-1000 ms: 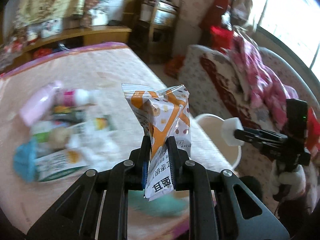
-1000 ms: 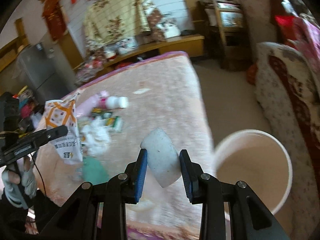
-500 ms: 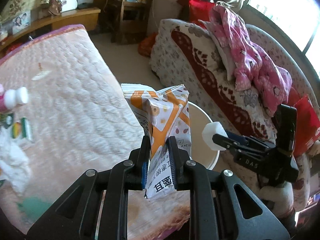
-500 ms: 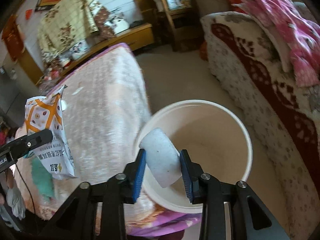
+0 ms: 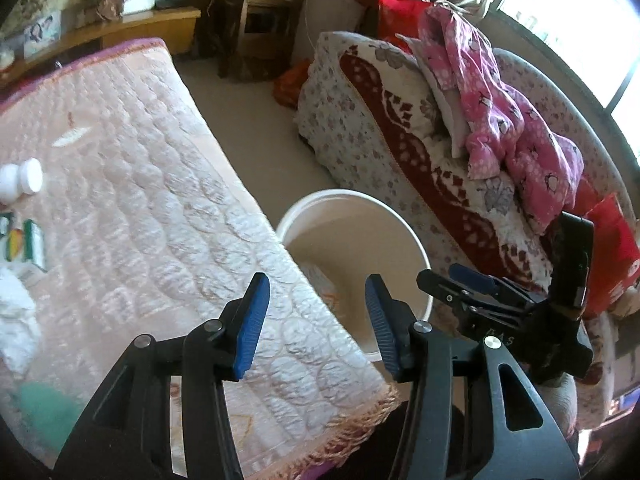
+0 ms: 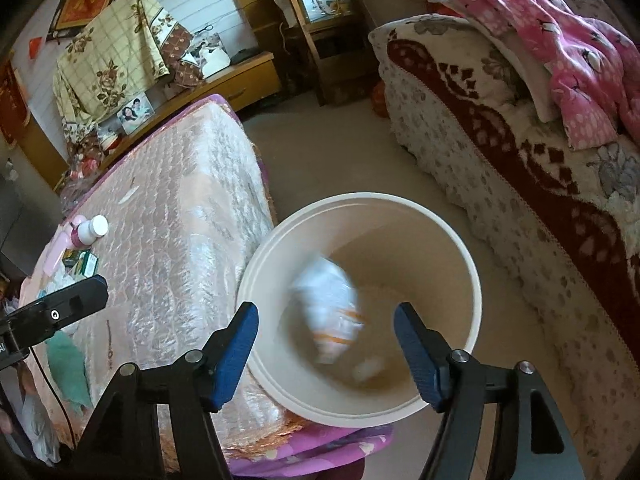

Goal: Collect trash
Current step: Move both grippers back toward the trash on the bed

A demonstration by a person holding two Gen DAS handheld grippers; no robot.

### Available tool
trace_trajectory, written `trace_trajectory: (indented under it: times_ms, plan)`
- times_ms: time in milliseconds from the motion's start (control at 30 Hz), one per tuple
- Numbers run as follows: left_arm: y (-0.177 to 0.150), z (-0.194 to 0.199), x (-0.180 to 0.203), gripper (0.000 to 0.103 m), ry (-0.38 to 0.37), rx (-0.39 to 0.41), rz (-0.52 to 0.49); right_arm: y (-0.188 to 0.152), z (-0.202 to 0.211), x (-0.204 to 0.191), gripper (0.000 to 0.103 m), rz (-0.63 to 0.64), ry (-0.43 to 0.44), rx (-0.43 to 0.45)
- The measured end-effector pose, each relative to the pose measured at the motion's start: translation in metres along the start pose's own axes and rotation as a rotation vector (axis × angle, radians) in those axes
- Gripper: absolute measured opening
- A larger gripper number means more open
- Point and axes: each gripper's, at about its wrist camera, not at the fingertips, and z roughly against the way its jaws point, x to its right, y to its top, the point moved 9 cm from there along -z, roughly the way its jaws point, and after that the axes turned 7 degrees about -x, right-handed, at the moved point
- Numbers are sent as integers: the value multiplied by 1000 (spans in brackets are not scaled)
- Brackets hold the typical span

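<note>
A cream round bin (image 6: pixel 460 240) stands on the floor beside the bed; it also shows in the left wrist view (image 5: pixel 408 232). The orange-and-white snack bag (image 6: pixel 332 312) lies blurred inside the bin, with the small white piece (image 6: pixel 366 368) near the bottom. My right gripper (image 6: pixel 326 356) is open and empty above the bin's near rim. My left gripper (image 5: pixel 316 316) is open and empty over the bed corner next to the bin. More trash lies on the bed: a white-capped bottle (image 6: pixel 90 232), small green boxes (image 6: pixel 86 262), white tissue (image 5: pixel 16 320) and a green scrap (image 6: pixel 68 364).
The pink quilted bed (image 5: pixel 140 200) fills the left. A flowered sofa (image 6: pixel 520 160) with pink clothes (image 5: pixel 500 112) stands to the right of the bin. Bare floor (image 6: pixel 340 152) runs between bed and sofa. A wooden shelf and cabinet stand at the back.
Both grippers have opened. The snack bag has left my left gripper and the white piece my right gripper; both are now in the bin.
</note>
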Motion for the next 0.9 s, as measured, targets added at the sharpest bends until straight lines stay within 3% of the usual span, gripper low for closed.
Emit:
trace_trajectory:
  times_ms: [300, 600, 900]
  plan:
    - [-6, 44, -25, 48, 133, 117, -28, 6, 19, -45, 68, 85, 5, 45]
    - [-18, 84, -63, 48, 190, 190, 25, 9, 39, -109, 72, 176, 36, 97]
    - [-34, 121, -107, 48, 260, 248, 88, 2, 39, -177, 74, 271, 87, 94]
